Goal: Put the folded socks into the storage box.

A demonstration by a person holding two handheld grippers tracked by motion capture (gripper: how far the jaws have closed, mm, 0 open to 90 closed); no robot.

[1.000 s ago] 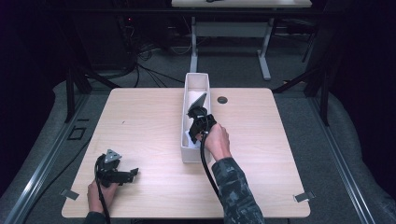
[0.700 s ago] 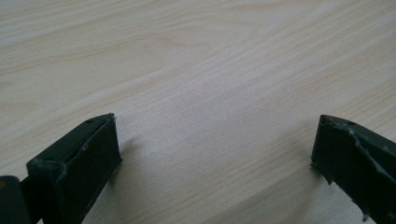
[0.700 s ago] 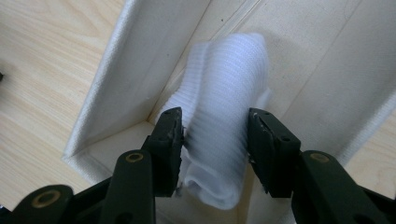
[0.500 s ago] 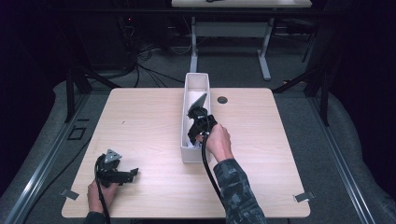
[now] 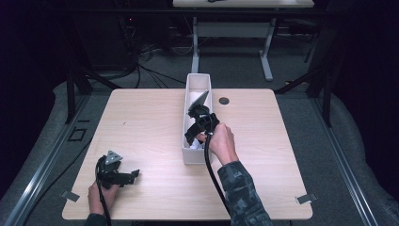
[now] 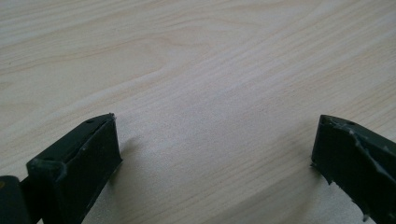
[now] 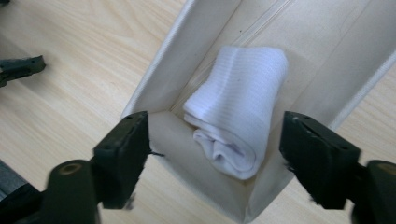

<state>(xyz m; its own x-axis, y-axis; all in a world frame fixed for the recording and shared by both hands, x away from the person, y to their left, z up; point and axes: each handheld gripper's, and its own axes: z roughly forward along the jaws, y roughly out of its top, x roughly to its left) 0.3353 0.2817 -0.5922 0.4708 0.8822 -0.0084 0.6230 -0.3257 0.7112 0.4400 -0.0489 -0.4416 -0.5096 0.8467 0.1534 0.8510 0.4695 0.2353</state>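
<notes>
From above, your right gripper hangs over the near end of the long white bin at the middle of the table, its body hiding what lies beneath. The right gripper view fills that in: a folded white cloth rests in the bin's end, and the jaws stand wide apart on either side of it, not touching. Your left gripper sits near the table's front left corner; its own view shows its jaws spread wide over bare wood.
</notes>
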